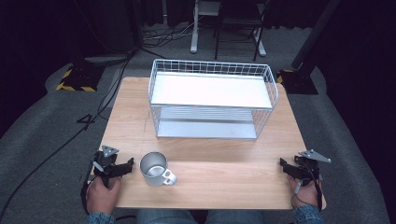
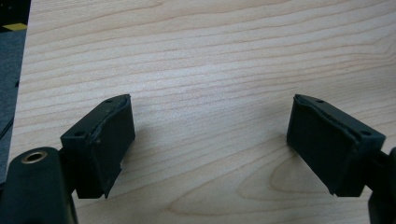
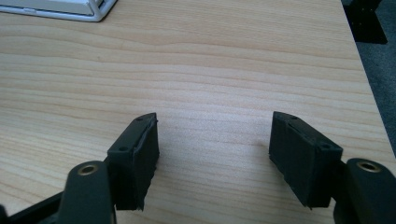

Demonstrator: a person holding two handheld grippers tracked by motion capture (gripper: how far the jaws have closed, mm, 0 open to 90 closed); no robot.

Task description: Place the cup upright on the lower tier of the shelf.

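On the wooden worktop (image 1: 219, 168) sits a shiny metal mug (image 1: 154, 169). It stands upright near the front edge, a bit left of the middle. Its handle sticks out to the right and toward the person. You can see down into it, and it looks empty.

Behind the mug, toward the far side, stands a white wire rack (image 1: 212, 99). It has a flat white shelf on top and another shelf lower down. Thin wire walls go around the top shelf. The mug and the rack are well apart.

The left tongs (image 1: 125, 167) rest by the front left corner, held in the person's left hand (image 1: 102, 193). Their tips point toward the mug and are just beside it, not touching. In the left gripper view the left tongs (image 2: 210, 140) stand wide open, with bare wood between the two black jaws.

The right tongs (image 1: 286, 166) rest by the front right corner, held in the right hand (image 1: 304, 187). They point left across the worktop and are far from the mug. In the right gripper view the right tongs (image 3: 214, 149) are wide open too, with nothing but wood between them. A corner of the rack (image 3: 70, 9) peeks in at the top left there.

Blue sleeves show at both wrists. Grey carpet (image 1: 42, 121) lies around the worktop, with a black cable (image 1: 60, 144) across it on the left.
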